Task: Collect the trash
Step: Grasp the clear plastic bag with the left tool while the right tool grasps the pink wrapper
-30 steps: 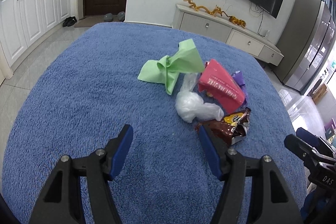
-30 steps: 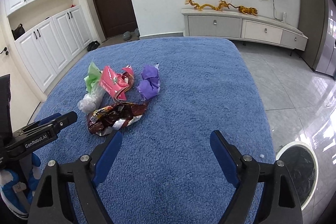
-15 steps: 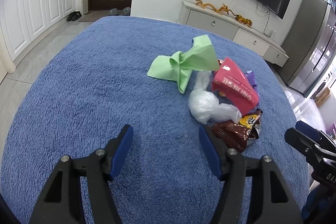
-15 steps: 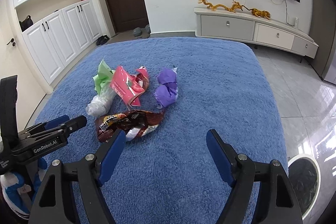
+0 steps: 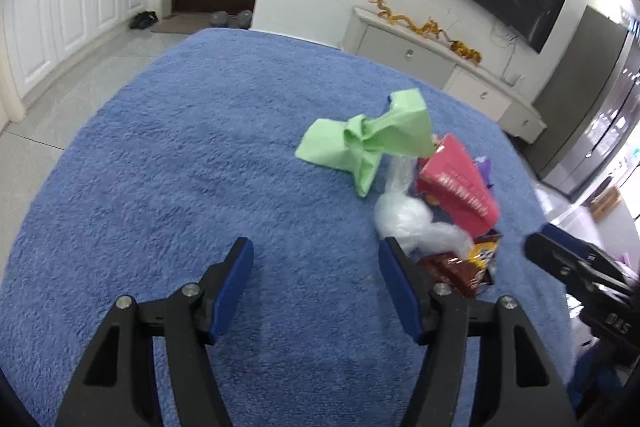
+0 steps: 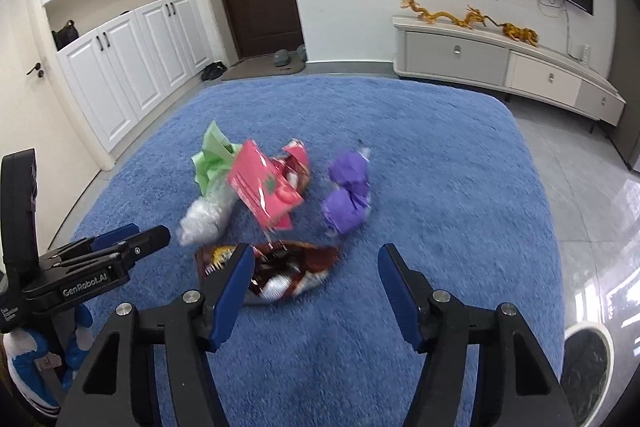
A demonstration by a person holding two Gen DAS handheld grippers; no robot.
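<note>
Blue fluffy carpet [image 6: 440, 155] is carrying a small heap of trash: a crumpled green paper sheet [image 5: 372, 143], a clear scrunched plastic bag [image 5: 412, 223], a pink-red snack packet [image 6: 266, 189], a twisted purple wrapper [image 6: 348, 197] and a brown foil snack bag [image 6: 288, 271].

I'm holding both grippers above the carpet, nothing gripped. My left gripper [image 5: 316, 287] is standing wide open, its right blue finger [image 5: 394, 275] just beside the clear bag, jaws aimed at bare carpet left of the heap. My right gripper [image 6: 314, 283] is also spread wide, with its left finger [image 6: 234, 283] overlapping the brown foil bag in view; I can't tell if it's touching.

Step, as I'm reading it: approach, no piece collected yet. A round white-rimmed bin [image 6: 588, 367] is sitting on the tile at my lower right.

Next move, my guess: drop the right gripper, straddle the brown foil bag, close, carry to the bin. Foil looks slippery and flat, so pinching a raised fold looks safest.
</note>
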